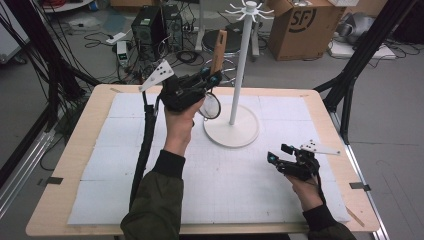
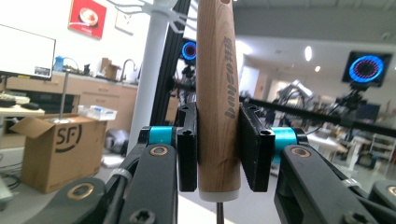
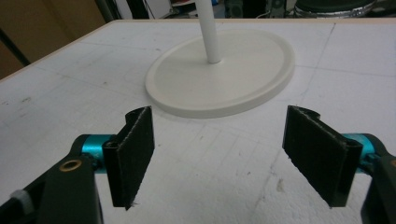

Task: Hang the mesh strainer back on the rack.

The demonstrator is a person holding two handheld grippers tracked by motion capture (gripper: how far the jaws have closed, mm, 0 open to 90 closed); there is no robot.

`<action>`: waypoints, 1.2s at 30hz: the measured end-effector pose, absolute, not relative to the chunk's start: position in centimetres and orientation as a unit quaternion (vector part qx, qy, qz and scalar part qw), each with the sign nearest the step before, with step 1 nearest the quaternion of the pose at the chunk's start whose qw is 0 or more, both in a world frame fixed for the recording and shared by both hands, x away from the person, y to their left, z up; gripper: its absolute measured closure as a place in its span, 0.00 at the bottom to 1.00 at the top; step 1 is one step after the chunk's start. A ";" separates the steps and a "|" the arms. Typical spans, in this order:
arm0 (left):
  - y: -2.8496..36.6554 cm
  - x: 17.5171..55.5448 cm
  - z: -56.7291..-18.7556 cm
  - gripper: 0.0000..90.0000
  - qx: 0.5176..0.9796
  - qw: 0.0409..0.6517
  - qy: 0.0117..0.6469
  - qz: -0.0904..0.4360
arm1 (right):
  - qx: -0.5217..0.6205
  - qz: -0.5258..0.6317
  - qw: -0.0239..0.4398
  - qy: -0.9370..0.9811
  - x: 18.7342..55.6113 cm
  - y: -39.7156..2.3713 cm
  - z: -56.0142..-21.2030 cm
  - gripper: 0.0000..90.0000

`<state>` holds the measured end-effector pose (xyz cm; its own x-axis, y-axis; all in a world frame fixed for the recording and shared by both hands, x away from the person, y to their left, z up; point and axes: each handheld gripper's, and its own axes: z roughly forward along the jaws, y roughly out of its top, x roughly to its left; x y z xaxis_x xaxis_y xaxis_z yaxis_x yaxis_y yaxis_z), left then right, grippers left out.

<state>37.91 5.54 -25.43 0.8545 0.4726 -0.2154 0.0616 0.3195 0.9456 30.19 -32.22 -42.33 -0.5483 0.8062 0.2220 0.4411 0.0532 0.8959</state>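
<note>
My left gripper [image 1: 214, 76] is raised above the table's far middle, shut on the wooden handle [image 1: 218, 50] of a utensil that stands upright. Its round wire-rimmed head [image 1: 211, 106] hangs below the hand. In the left gripper view the handle [image 2: 217, 93] is clamped between both pads [image 2: 187, 154], with a thin metal stem below it. Just right of it stands a white hook stand [image 1: 240, 65] with hooks at the top [image 1: 248, 10] and a round base [image 1: 231, 127]. My right gripper [image 1: 279, 153] is open near the table's right side, with nothing between its fingers [image 3: 218, 154], facing the stand's base [image 3: 219, 74].
A white gridded mat [image 1: 125, 165] covers the wooden table [image 1: 70, 155]. A cardboard box [image 1: 300, 25], computer cases [image 1: 150, 25] and cables lie on the floor beyond the far edge. Black frame legs [image 1: 350, 75] stand at the right.
</note>
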 end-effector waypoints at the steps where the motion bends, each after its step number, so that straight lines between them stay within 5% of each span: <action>1: 5.4 38.2 -25.3 0.79 0.569 0.777 0.235 0.130 | 0.437 0.528 0.171 0.708 30.1 -32.1 -42.3 0.23; 17: 3.6 41.3 -22.0 0.79 0.595 0.748 0.257 0.139 | 0.431 0.532 0.167 0.710 30.2 -32.1 -42.3 0.23; 36: 2.0 43.0 -23.5 0.79 0.595 0.755 0.252 0.106 | 0.434 0.532 0.165 0.708 30.0 -32.3 -42.2 0.23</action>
